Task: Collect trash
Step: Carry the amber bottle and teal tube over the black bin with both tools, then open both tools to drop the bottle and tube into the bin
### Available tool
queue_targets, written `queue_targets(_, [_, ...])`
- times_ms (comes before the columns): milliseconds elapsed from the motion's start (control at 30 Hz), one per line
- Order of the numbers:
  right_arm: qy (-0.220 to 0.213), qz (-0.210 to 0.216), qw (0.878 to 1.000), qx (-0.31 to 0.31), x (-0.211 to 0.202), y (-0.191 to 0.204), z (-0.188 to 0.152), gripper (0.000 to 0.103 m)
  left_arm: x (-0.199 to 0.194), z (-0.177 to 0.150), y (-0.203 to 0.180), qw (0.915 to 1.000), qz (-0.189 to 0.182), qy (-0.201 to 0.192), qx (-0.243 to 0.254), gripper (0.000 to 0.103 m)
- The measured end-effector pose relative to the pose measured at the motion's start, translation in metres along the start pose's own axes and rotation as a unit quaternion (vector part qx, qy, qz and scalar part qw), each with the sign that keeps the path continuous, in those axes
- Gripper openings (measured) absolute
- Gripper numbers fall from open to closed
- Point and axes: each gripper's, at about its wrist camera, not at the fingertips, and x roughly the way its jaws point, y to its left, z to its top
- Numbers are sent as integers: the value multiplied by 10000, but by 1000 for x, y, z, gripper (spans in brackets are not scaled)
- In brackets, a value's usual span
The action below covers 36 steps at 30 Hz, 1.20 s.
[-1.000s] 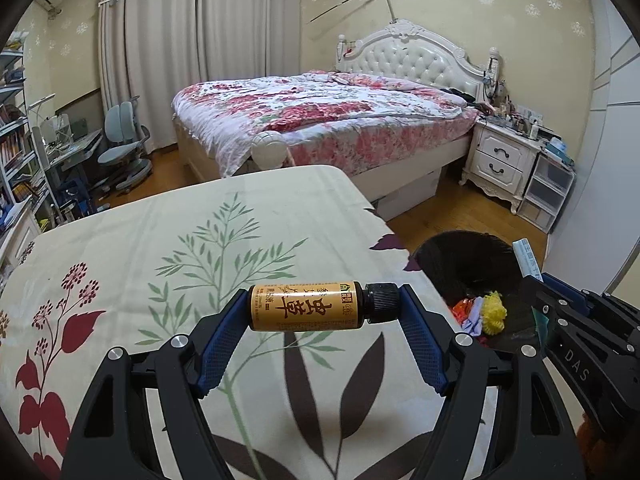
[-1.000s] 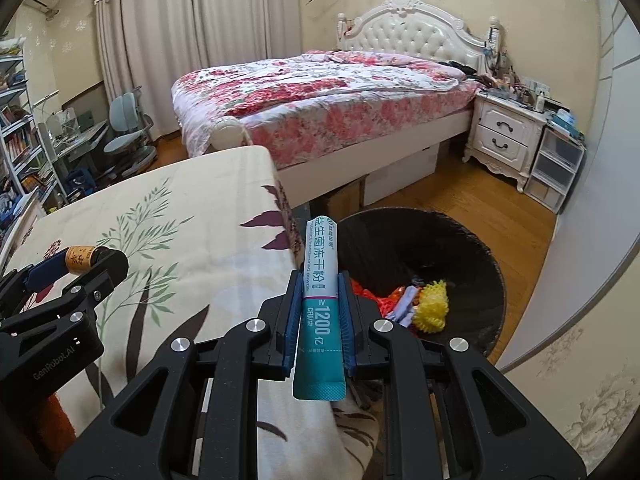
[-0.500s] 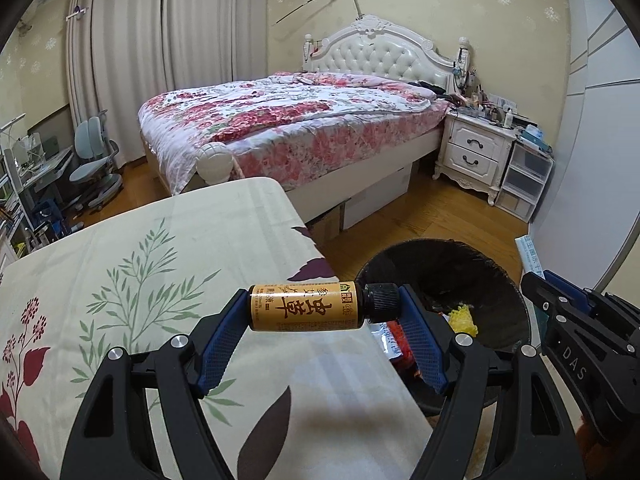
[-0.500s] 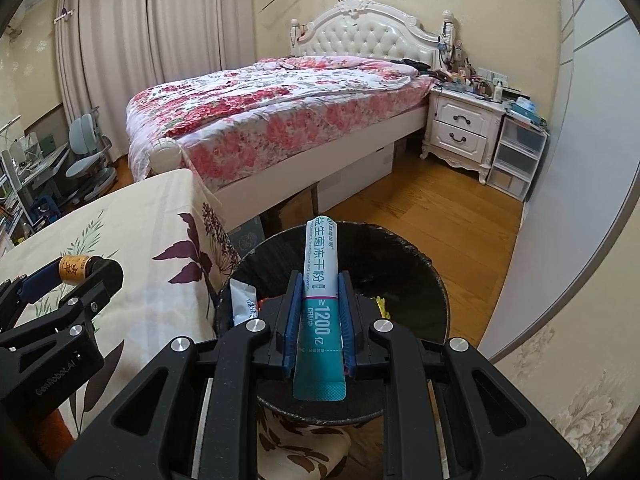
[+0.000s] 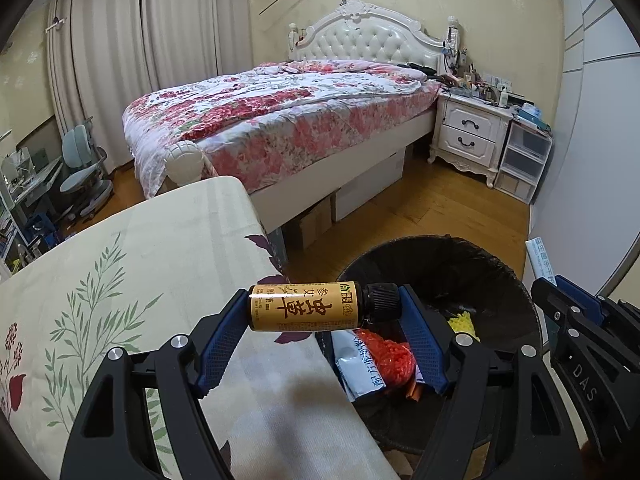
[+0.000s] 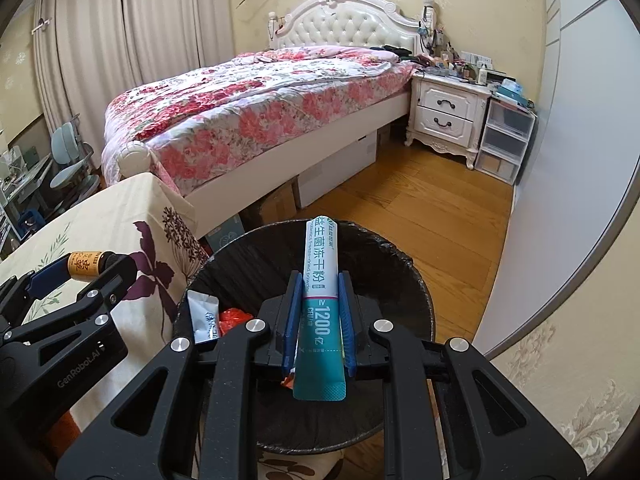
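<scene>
The left claw [image 5: 324,314] pinches a small amber glass bottle [image 5: 306,306] sideways at the tabletop [image 5: 168,248] edge; the right claw [image 6: 319,312] pinches a teal-and-white sachet stick [image 6: 322,276] above the black-lined round bin [image 6: 404,264].

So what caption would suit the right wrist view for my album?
Hand-held gripper holding a teal sachet above a black-lined trash bin in a bedroom.

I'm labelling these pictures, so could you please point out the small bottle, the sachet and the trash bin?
Small bottle [image 5: 306,308]: left wrist view, on its orange label.
Sachet [image 6: 322,292]: right wrist view, mid-length, where white meets teal.
Trash bin [image 6: 384,280]: right wrist view, on the black liner's inner wall.
</scene>
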Motion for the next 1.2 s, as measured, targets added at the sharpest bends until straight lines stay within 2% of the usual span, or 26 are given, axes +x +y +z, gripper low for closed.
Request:
queue_targets(533, [143,-54,9998,102,23,-13,6,19,25,11,-20,9996,-82,229,135,74])
queue_targets(800, [166,-98,9997,128,27,-14,5,20,28,13,-20,9996,3,226,158,83])
queue_targets(833, [155,-115,9997,142,26,-15,5,21,28,13,-19,9996,12,228,137,84])
queue_targets(900, [108,-156,9997,171,25,-16,6,38,29,13,-17,9997,31,233,84,85])
queue_targets(1067, [41,-232,9995,189,23,-18,6,41,28,13,-16,9997,71,205,111,86])
queue_targets(1200, [-18,-313,9993,183,21,-19,8,50,27,15,-16,9997,112,154,120,87])
